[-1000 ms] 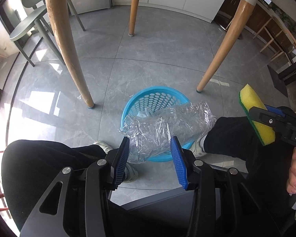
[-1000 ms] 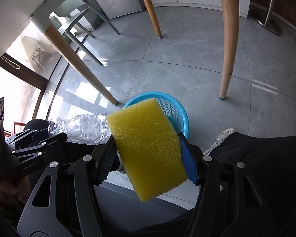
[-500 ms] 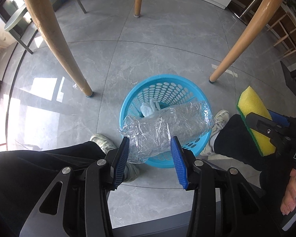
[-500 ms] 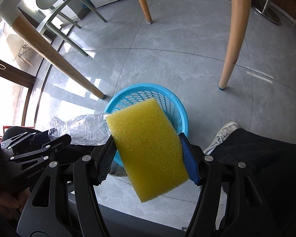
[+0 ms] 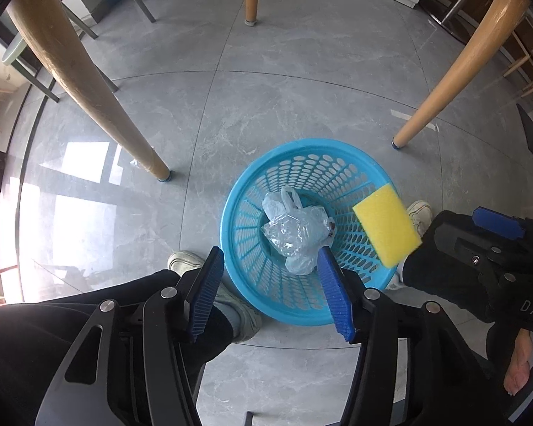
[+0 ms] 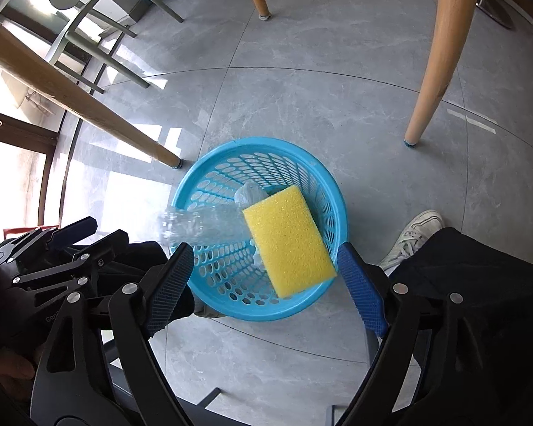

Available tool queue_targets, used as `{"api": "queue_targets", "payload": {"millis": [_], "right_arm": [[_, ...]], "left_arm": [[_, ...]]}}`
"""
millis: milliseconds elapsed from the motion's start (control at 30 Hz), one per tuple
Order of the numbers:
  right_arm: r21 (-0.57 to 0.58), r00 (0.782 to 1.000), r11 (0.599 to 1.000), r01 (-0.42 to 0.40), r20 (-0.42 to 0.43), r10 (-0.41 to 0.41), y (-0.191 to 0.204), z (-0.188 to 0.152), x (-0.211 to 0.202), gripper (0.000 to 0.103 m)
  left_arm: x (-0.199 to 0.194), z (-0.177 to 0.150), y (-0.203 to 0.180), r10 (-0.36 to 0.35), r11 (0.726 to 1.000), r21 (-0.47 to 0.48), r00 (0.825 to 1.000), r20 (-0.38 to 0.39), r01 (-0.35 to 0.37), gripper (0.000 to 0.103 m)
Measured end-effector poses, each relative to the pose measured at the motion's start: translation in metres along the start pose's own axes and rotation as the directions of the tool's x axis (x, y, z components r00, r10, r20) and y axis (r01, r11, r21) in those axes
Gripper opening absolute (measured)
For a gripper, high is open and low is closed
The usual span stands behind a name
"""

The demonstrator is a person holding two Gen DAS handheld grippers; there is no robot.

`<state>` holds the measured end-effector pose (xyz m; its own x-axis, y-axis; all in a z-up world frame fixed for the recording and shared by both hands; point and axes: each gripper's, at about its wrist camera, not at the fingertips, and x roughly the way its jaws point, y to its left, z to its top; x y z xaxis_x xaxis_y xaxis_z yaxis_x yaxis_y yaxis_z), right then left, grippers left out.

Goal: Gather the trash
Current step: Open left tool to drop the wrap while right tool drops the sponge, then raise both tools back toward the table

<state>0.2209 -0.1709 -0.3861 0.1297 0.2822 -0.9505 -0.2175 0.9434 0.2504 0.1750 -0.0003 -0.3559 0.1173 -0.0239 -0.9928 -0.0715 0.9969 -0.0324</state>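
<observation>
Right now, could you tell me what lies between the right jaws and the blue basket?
The yellow sponge, released in mid-air over the basket, with a crushed clear bottle beside it, in the right wrist view.

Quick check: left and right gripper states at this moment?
Left gripper: open, holding nothing; crumpled plastic bottle in the blue basket.
Right gripper: open, holding nothing; yellow sponge over the basket.

Bright window glare on floor [image 5: 71, 184]; fisheye-warped edges, sponge [image 5: 385, 229] motion-blurred.
</observation>
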Motion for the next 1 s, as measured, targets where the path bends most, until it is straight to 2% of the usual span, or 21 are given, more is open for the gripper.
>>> {"api": "queue_targets", "payload": {"millis": [167, 333, 733, 1000], "right_arm": [[-0.006, 1.0, 1.0, 0.003, 0.009, -0.003, 0.001, -0.001, -0.006, 0.079], [-0.043, 0.999, 0.999, 0.008, 0.043, -0.006, 0.005, -0.01, -0.03, 0.08], [-0.072, 0.989, 0.997, 0.019, 0.144, -0.008, 0.003, -0.046, -0.108, 0.085], [-0.119, 0.971, 0.993, 0.012, 0.24, 0.017, 0.009, -0.076, -0.173, 0.087]], "left_arm": [[-0.006, -0.004, 0.003, -0.006, 1.0, -0.005, 1.0, -0.007, 0.006, 0.055], [-0.022, -0.017, 0.004, -0.048, 0.999, -0.009, 0.999, -0.021, 0.048, 0.055], [-0.083, -0.055, 0.015, -0.08, 0.997, 0.001, 0.994, 0.071, 0.08, 0.056], [-0.129, -0.08, 0.023, -0.028, 0.999, 0.022, 0.983, 0.183, 0.025, 0.058]]}}
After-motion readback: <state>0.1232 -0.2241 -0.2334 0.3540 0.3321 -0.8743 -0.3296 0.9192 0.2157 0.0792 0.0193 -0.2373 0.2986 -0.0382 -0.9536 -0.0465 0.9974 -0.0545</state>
